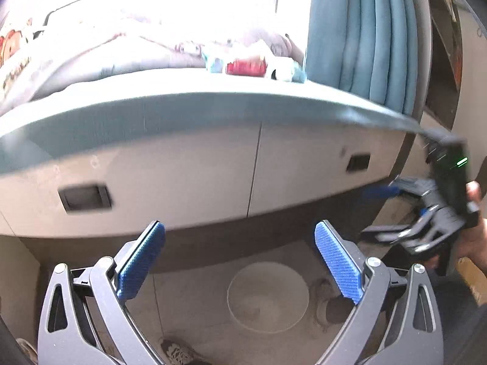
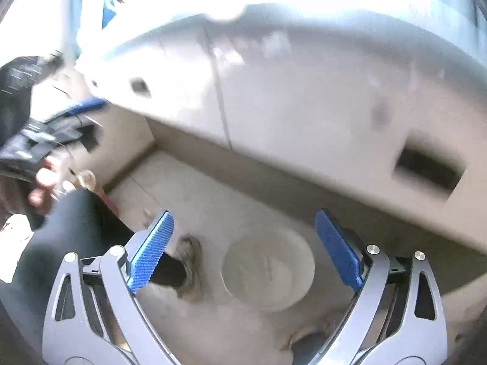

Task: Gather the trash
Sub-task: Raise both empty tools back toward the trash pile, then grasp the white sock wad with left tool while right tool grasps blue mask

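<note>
In the left wrist view, several pieces of trash lie on the far edge of a grey-green platform [image 1: 188, 100]: a red wrapper [image 1: 246, 67] and pale blue-white wrappers [image 1: 214, 64]. My left gripper [image 1: 240, 258] is open and empty, low in front of the platform's drawers, well short of the trash. My right gripper [image 2: 243, 248] is open and empty, above the floor by the drawer fronts. The right gripper also shows at the right of the left wrist view [image 1: 404, 213]. The trash is not visible in the right wrist view.
White drawers [image 1: 182, 176] with recessed handles [image 1: 83, 197] run under the platform. A round translucent bin opening [image 1: 268, 296] sits on the floor below both grippers. A teal curtain [image 1: 374, 36] hangs at right. Bedding [image 1: 91, 54] lies behind. Shoes [image 2: 190, 267] stand on the floor.
</note>
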`<state>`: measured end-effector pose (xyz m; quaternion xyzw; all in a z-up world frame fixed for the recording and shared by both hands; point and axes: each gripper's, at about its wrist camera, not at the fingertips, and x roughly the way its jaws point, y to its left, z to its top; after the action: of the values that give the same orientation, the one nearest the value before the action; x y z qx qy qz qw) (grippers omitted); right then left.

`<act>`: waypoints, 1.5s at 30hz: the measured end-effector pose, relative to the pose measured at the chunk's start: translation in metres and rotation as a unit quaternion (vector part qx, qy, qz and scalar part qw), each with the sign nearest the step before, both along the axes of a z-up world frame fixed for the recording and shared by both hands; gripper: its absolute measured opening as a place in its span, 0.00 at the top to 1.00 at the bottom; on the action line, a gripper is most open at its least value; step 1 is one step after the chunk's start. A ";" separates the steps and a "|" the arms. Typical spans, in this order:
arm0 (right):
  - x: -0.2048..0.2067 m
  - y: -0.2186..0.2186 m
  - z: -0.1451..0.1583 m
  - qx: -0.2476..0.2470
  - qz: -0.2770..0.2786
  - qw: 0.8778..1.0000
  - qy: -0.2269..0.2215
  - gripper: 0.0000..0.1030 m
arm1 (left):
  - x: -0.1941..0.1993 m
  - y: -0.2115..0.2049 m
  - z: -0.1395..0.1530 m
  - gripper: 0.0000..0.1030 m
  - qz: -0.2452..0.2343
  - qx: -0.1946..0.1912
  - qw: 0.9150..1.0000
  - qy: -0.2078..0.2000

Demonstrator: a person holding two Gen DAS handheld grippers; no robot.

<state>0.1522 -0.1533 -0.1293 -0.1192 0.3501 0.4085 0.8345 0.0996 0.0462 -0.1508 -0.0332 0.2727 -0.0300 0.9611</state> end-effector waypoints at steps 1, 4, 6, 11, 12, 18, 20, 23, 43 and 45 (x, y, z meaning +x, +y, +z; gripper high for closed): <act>-0.004 -0.002 0.025 0.015 0.005 1.000 -0.024 0.09 | 0.001 -0.001 0.007 0.06 0.002 -0.002 1.000 -0.001; -0.004 -0.006 0.085 0.041 0.000 0.996 -0.084 0.05 | 0.012 -0.009 0.032 0.06 0.000 -0.011 1.000 -0.012; 0.010 -0.003 0.115 0.035 -0.024 0.993 -0.108 0.05 | 0.026 -0.021 0.047 0.06 0.000 -0.004 1.000 -0.021; 0.083 0.010 0.153 0.047 -0.089 0.992 -0.081 0.05 | 0.050 -0.029 0.079 0.06 0.002 0.006 0.999 -0.044; 0.103 0.013 0.156 0.055 -0.099 0.991 -0.066 0.05 | 0.056 -0.030 0.082 0.06 0.002 0.004 0.999 -0.045; 0.184 0.041 0.143 0.046 -0.150 0.987 0.018 0.18 | 0.068 -0.030 0.092 0.06 0.009 0.011 0.999 -0.043; 0.200 0.046 0.135 0.052 -0.150 0.986 0.049 0.28 | 0.070 -0.029 0.094 0.06 0.011 0.012 0.999 -0.041; 0.207 0.053 0.117 0.044 -0.162 0.982 0.084 0.46 | 0.069 -0.027 0.095 0.06 0.014 0.010 0.999 -0.038; 0.169 -0.045 0.163 0.091 -0.190 0.978 -0.006 0.69 | 0.166 -0.066 0.119 0.06 0.021 0.036 0.999 0.003; 0.165 -0.058 0.164 0.089 -0.190 0.978 -0.013 0.69 | 0.192 -0.070 0.113 0.06 0.030 0.034 0.999 0.019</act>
<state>0.3168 -0.2118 0.0346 0.0191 0.3177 0.2703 0.9086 0.2915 -0.0233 -0.0381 -0.0090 0.2907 0.0092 0.9567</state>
